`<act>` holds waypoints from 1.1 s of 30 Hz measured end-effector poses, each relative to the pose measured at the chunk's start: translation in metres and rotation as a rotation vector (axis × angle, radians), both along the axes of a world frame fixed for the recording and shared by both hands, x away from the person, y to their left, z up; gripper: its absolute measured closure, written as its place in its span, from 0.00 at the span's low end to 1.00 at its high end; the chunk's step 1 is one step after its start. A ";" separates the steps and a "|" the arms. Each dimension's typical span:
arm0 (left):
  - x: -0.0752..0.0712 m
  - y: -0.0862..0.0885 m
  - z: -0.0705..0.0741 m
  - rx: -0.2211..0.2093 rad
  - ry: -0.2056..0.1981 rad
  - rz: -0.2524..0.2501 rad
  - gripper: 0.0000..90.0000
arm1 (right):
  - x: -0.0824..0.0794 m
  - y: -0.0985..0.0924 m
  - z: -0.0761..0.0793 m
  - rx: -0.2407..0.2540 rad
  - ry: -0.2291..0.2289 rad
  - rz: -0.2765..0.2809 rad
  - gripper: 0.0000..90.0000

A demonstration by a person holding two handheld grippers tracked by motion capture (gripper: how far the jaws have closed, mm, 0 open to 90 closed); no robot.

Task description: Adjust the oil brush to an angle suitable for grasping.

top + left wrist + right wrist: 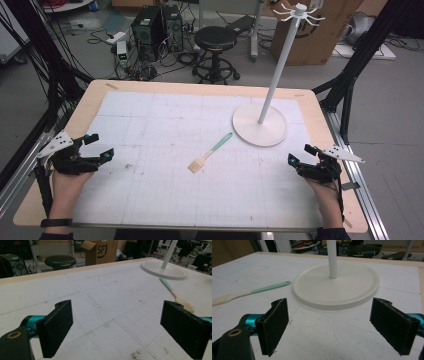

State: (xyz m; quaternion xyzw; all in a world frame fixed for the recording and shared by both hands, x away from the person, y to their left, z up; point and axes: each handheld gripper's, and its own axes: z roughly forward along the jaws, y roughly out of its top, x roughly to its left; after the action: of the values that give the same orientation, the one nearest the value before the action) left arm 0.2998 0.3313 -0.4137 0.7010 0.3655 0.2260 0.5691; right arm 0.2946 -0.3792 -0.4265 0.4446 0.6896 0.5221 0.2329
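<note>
The worktop (pixel 320 107) is light wood under a white mat (pixel 165 125) with thin grid lines. The brush (pixel 210 152) has a mint-green handle and tan bristles. The stand (pixel 260 125) is white. Both tongs (pixel 98 147) (pixel 299 154) are black with teal bits.

A wooden table (pixel 85 107) with a pale rim, covered almost all over by a white sheet (pixel 165 125) marked with thin grid lines and a few dark smudges. On the sheet, near the middle, a small brush (pixel 210 152) with a green handle and a tan head, lying flat and slanted. Just beside the green end, a round white base (pixel 250 131) with a tall white pole (pixel 277 70) standing up from it, leaning a little. Brush and base close but not touching.
</note>
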 end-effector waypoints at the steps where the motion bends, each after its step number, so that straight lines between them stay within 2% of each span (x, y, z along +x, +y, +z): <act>1: 0.000 0.000 0.000 0.001 0.002 -0.001 0.12 | 0.000 0.000 0.000 -0.004 -0.003 0.001 0.17; 14: 0.000 -0.003 0.000 -0.011 0.003 -0.014 0.12 | 0.000 0.003 0.001 0.003 -0.002 -0.003 0.17; 33: 0.001 -0.010 0.003 0.003 0.005 -0.034 0.12 | 0.001 0.003 0.000 -0.005 0.000 0.006 0.17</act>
State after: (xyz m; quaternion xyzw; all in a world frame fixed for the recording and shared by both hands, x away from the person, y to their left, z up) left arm 0.3009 0.3215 -0.4109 0.7086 0.3549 0.2151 0.5707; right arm 0.2959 -0.3761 -0.4264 0.4417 0.6923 0.5210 0.2327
